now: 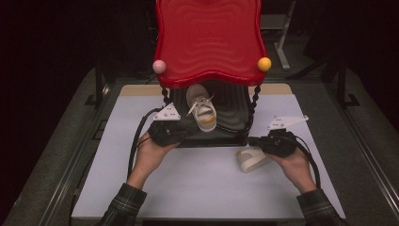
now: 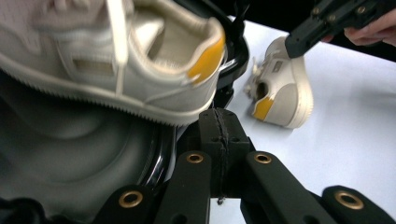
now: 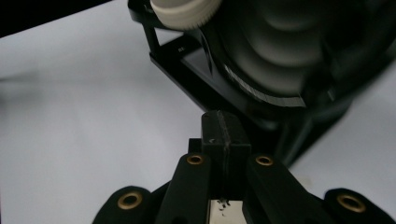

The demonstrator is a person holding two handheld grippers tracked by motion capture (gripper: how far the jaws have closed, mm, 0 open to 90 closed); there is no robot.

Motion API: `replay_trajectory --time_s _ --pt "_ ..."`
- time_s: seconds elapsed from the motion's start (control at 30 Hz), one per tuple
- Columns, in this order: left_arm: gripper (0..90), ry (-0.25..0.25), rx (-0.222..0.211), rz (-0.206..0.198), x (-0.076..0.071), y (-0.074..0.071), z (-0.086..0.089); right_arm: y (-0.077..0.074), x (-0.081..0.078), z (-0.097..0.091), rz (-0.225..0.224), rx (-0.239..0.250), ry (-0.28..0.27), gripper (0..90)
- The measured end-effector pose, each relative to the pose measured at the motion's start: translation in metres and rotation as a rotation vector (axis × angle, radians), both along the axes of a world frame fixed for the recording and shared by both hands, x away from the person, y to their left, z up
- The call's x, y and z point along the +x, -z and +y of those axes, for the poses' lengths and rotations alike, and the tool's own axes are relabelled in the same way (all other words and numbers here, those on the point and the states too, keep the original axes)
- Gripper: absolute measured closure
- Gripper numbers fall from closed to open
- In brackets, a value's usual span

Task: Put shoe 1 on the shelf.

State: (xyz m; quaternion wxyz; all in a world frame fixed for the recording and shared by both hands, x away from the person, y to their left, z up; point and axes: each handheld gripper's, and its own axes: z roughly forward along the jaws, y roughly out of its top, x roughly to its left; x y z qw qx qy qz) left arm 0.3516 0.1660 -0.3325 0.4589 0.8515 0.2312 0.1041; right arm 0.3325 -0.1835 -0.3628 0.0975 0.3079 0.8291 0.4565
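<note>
Shoes are splitting our attention: one sneaker is sitting on the black shelf, its mate lying on the white table. Left gripper and right gripper are both pressed together, empty; we're judging jaws must part before grasping.

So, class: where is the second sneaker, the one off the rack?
In the high view, the second sneaker lies on its side on the white table, right of centre, beside the right gripper.
</note>
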Motion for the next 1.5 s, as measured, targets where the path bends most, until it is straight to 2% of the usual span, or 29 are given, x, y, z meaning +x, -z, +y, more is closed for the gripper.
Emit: replay_trajectory --time_s 0.23,0.3,0.5,0.63,0.73,0.93,1.17,1.37,1.5 --pt "90.0 -0.029 0.024 0.004 0.006 0.010 -0.001 -0.009 0.027 0.035 -0.023 0.017 -0.051 89.7" --pt "90.0 -0.034 0.019 0.002 0.006 0.011 -0.002 -0.012 0.033 0.045 -0.034 0.028 -0.067 89.7" --pt "90.0 -0.024 0.008 -0.006 0.009 0.015 -0.009 -0.017 0.046 0.068 -0.048 0.008 -0.097 89.7" --pt "90.0 -0.023 0.012 -0.013 0.008 0.016 -0.014 -0.019 0.049 0.074 -0.058 0.008 -0.109 89.7" --pt "90.0 -0.038 -0.010 -0.027 0.009 0.015 -0.014 -0.020 0.049 0.075 -0.053 0.026 -0.112 89.7" --pt "90.0 -0.051 0.005 -0.056 0.008 0.014 -0.014 -0.019 0.049 0.075 -0.051 0.040 -0.105 89.8" --pt "90.0 -0.092 0.020 -0.077 0.010 0.011 -0.006 -0.022 0.053 0.085 -0.060 0.047 -0.112 89.8" --pt "90.0 -0.145 0.014 -0.090 0.012 0.009 0.000 -0.025 0.058 0.095 -0.071 0.041 -0.118 89.8" --pt "90.0 -0.166 0.044 -0.103 0.015 0.010 0.002 -0.021 0.063 0.100 -0.065 0.045 -0.118 89.8"
